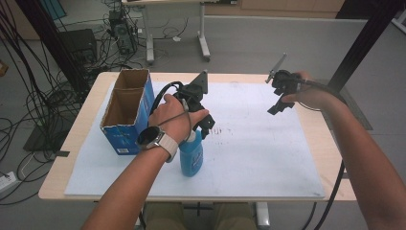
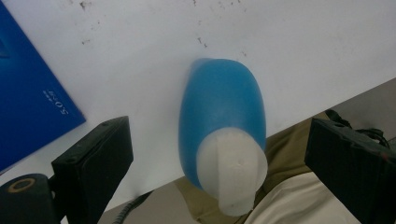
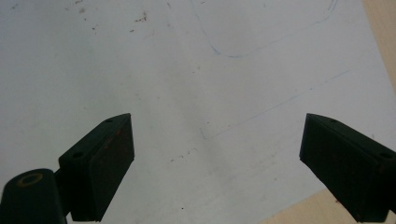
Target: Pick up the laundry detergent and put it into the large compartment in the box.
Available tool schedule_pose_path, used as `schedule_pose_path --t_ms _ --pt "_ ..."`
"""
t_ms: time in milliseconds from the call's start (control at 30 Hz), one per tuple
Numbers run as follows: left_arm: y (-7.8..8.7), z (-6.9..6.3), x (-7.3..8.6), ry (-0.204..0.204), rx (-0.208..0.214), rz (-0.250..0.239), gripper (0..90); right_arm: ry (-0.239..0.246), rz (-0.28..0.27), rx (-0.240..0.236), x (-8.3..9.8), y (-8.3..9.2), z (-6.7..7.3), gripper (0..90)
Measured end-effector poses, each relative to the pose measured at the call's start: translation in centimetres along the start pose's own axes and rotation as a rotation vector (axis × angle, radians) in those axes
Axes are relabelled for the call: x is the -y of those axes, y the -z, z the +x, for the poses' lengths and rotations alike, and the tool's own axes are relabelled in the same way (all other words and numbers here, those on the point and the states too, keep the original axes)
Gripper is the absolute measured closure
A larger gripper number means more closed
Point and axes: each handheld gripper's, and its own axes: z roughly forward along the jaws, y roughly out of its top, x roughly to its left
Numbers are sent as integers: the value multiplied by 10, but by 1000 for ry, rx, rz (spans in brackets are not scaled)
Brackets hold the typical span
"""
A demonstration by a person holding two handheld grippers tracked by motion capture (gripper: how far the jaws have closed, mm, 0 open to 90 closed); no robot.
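High view: the blue bottle [image 1: 192,158] stands upright on the white mat [image 1: 258,153], near the mat's front edge and just right of the open blue cardboard box [image 1: 125,111]. The left gripper [image 1: 205,125] hangs directly over the bottle's top, and the left hand [image 1: 173,117] covers most of it, so the jaw gap is hard to read from here. A watch [image 1: 151,137] sits on that wrist.

Left gripper view: supplies what the high view hides. The jaws stand wide apart, one on each side of the bottle [image 2: 222,121], neither touching it. The whitish cap [image 2: 232,168] points up at the camera. A blue box wall with white print [image 2: 32,102] lies to the left; the mat's edge [image 2: 299,60] and the person's trousers show past the bottle.

Right gripper view: jaws spread wide over bare mat [image 3: 196,93] with faint pen lines and specks, nothing between them. The high view places the right gripper [image 1: 277,106] near the table's far right, well apart from the bottle.
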Motion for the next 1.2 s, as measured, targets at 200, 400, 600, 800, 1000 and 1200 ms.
schedule_pose_path --t_ms 200,400,600,800,1000,1200 --pt "-3 -1 1 1 -4 2 81 1 -1 -4 0 -1 1 98" --pt "-6 0 2 3 -6 6 81 -1 -1 -4 1 0 1 98" --pt "-11 -4 4 -2 -9 12 81 2 0 -3 0 -1 2 98" --pt "-16 -5 5 0 -9 18 81 3 -1 -4 -1 -1 3 98" --pt "-23 -5 6 5 -8 23 83 3 -2 -4 0 -1 3 98" --pt "-27 -7 6 12 -15 18 85 1 -2 -5 1 -2 4 98"
